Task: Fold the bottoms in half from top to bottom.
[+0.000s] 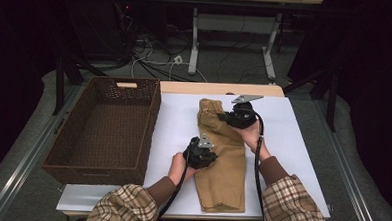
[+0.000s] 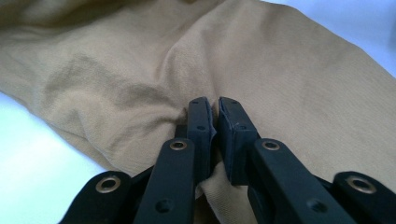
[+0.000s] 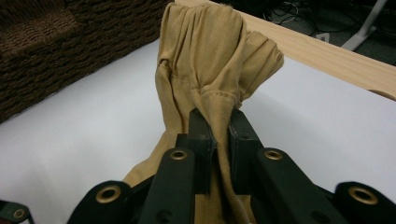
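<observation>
- On the white surface (image 1: 178, 125), tan trousers (image 1: 226, 167) lie lengthwise, hem end toward the person, waist end toward the far edge.
- Left tongs (image 1: 205, 153): jaws together, clamped on a pinch of the trousers' fabric at their left edge, about mid-length.
- Left gripper view: same left tongs (image 2: 215, 105) with a small fold of the trousers (image 2: 140, 70) squeezed between the pads, cloth creased around the grip, white surface (image 2: 32, 186) beside the cloth.
- Right tongs (image 1: 225, 115): jaws together, clamped on the trousers near the waist end.
- Right gripper view: right tongs (image 3: 215, 119) grip a gathered seam edge; the trousers (image 3: 201, 51) bunch upward from the jaws in vertical folds, lifted off the surface (image 3: 93, 140) at that end.
- The rest of the trousers, from mid-length to hem, lies flat on the surface.
- Left hand (image 1: 177, 165) and right hand (image 1: 253, 135) each hold a gripper body; plaid sleeves (image 1: 124, 207) enter from the bottom of the high view.
- Brown wicker basket (image 1: 148, 133) sits on the left part of the surface, just beside the white sheet, apart from the trousers.
- Wooden edge (image 1: 220, 88) of the surface runs along the far side, near the lifted waist end.
- Cables (image 1: 151, 53) lie on the floor beyond the surface, next to white table legs (image 1: 194, 40).
</observation>
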A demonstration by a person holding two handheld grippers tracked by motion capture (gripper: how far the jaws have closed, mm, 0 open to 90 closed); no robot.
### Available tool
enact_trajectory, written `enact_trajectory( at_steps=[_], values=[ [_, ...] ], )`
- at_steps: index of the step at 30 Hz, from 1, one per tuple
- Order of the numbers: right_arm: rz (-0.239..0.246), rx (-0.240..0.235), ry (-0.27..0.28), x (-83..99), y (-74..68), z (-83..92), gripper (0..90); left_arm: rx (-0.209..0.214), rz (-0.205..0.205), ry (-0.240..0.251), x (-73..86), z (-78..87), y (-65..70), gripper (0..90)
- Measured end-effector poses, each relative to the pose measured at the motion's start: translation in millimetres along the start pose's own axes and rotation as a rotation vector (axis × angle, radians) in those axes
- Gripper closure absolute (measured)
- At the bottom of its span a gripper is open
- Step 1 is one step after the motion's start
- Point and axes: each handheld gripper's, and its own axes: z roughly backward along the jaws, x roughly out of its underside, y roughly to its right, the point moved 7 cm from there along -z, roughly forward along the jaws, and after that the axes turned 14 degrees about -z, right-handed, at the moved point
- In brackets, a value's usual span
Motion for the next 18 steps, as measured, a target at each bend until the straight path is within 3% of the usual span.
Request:
enact_trajectory(
  at_steps=[18],
  values=[
    [0.033,-0.021,-0.023,23.9,-12.5,17.7,82.7,-0.002,-0.002,0.000,0.2,0.1,0.1,83.1]
  ],
)
